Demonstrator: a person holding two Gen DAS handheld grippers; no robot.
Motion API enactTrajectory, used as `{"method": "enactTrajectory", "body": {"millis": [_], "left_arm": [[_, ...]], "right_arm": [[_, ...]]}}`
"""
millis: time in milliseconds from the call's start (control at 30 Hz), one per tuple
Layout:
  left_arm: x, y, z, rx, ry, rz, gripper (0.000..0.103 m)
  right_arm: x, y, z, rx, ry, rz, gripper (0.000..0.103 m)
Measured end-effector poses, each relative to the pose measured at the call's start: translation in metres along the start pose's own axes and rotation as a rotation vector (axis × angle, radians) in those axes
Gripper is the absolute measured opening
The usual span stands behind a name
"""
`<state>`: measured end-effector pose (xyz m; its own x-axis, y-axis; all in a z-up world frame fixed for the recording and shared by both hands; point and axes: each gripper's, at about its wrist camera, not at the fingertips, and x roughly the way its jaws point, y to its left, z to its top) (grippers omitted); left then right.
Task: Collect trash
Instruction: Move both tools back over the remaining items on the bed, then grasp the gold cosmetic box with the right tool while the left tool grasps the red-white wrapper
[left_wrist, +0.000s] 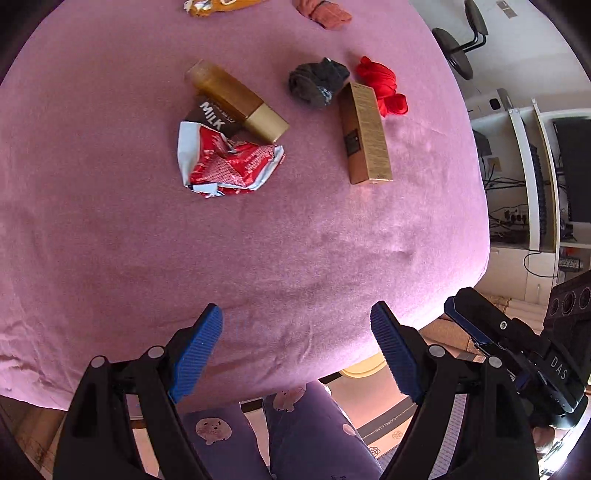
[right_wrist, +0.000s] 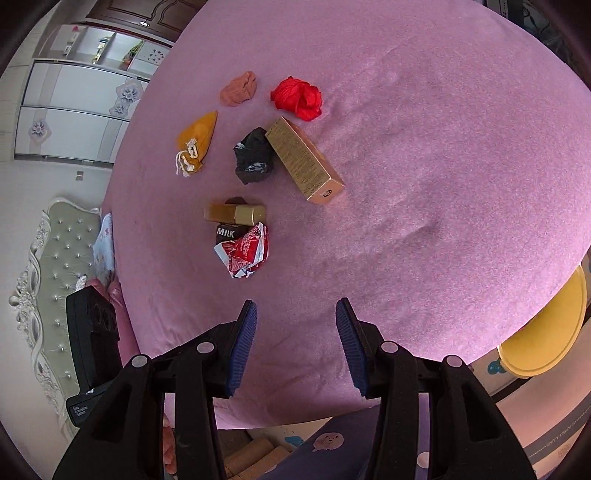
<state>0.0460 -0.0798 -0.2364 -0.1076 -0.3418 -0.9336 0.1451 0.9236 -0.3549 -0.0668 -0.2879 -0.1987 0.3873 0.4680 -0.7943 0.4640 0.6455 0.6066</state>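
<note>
On the pink bedspread (left_wrist: 110, 221) (right_wrist: 443, 184) lies a crumpled red and white wrapper with a brown MILK pack (left_wrist: 225, 155) (right_wrist: 243, 247), touching a gold bottle (left_wrist: 236, 99) (right_wrist: 234, 214). A long gold box (left_wrist: 365, 136) (right_wrist: 304, 160) lies beside a dark balled sock (left_wrist: 317, 83) (right_wrist: 255, 157) and a red cloth (left_wrist: 382, 86) (right_wrist: 297, 96). My left gripper (left_wrist: 295, 347) hangs open above the near edge of the bed, with nothing between its blue pads. My right gripper (right_wrist: 295, 343) is likewise open and holds nothing. Both are well short of the items.
A pink balled sock (left_wrist: 325, 13) (right_wrist: 239, 90) and an orange pouch (left_wrist: 218, 5) (right_wrist: 195, 142) lie farther back. A yellow round bin (right_wrist: 546, 332) stands by the bed's right side. A person's patterned trousers (left_wrist: 306, 435) are below. A padded headboard (right_wrist: 48, 280) is at the left.
</note>
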Motion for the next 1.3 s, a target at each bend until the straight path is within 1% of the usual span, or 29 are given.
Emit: {"method": "enactTrajectory", "body": {"millis": [100,267,333,433,533,667,867,1000,1100,1167,1233,1300], "left_arm": [[-0.002,0.016,0.01,-0.057,-0.009,-0.011,0.082],[-0.001,0.03,0.024,-0.142,-0.03,-0.017,0.082],[0.001,0.032,0.03,-0.182,-0.043,-0.009,0.082],[0.006,0.039,0.04,-0.272,-0.058,-0.003,0.082],[0.015,0.045,0.048,-0.346,-0.063,0.015,0.082],[0.03,0.047,0.057,-0.432,-0.052,0.013,0.082],[0.052,0.051,0.07,-0.536,-0.04,0.02,0.083],[0.065,0.066,0.073,-0.644,-0.035,0.034,0.084],[0.073,0.078,0.075,-0.717,-0.028,0.033,0.086],[0.079,0.086,0.075,-0.766,-0.024,0.019,0.088],[0.084,0.09,0.078,-0.8,-0.02,0.007,0.09],[0.088,0.089,0.084,-0.812,-0.02,0.011,0.093]], "right_arm": [[0.011,0.015,0.014,-0.035,0.019,-0.009,0.045],[0.028,0.032,0.041,-0.105,0.051,-0.045,0.045],[0.036,0.037,0.052,-0.142,0.07,-0.075,0.045],[0.048,0.044,0.071,-0.219,0.084,-0.137,0.045],[0.061,0.044,0.089,-0.271,0.095,-0.193,0.045],[0.081,0.04,0.108,-0.312,0.129,-0.244,0.045],[0.108,0.032,0.131,-0.338,0.168,-0.306,0.045],[0.124,0.029,0.141,-0.338,0.197,-0.325,0.045],[0.135,0.027,0.147,-0.33,0.221,-0.31,0.046],[0.141,0.029,0.149,-0.334,0.235,-0.302,0.046],[0.147,0.033,0.152,-0.339,0.247,-0.302,0.046],[0.152,0.035,0.153,-0.337,0.258,-0.307,0.046]]}}
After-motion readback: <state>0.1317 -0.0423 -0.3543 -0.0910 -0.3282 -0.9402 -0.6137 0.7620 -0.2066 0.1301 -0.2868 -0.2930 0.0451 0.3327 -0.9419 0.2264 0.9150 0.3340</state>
